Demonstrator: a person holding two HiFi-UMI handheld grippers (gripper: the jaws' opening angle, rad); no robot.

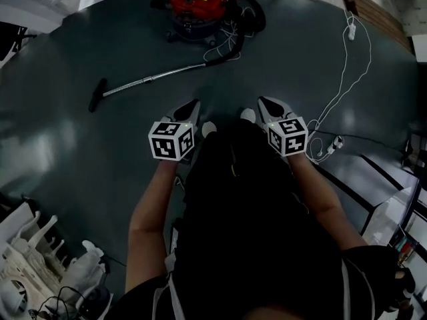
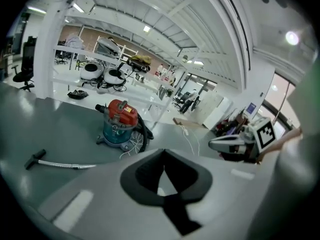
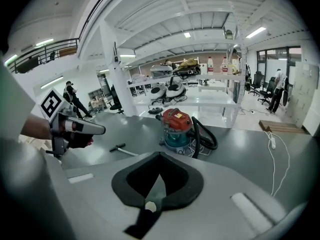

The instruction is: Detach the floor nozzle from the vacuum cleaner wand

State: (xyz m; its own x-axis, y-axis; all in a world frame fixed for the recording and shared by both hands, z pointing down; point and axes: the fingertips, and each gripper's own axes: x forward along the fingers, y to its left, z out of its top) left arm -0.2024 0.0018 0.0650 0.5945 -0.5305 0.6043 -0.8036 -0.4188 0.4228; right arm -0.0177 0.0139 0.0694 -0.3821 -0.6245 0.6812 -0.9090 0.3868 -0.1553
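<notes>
The floor nozzle (image 1: 97, 96) lies on the dark floor, well to the left of the red canister (image 1: 193, 4) and nearer the person. It is fitted to the far end of the wand (image 1: 150, 79). The wand runs back to the black hose (image 1: 233, 45) beside the canister.

Handling, as judged: the wand is a thin metal tube, stiff, light and smooth, so pads may slip on it. The nozzle is a short rigid black bar, probably plastic. Take the wand just beside the joint and take the nozzle at its neck. Expect a friction fit that needs a twist and pull.

The left gripper (image 1: 192, 107) and right gripper (image 1: 265, 103) hang well short of the canister and the wand. Both pairs of jaws are together with nothing between them.

Limits of view: the joint is too small to show any latch or collar. The person's dark torso (image 1: 253, 205) hides the floor beneath the grippers.
</notes>
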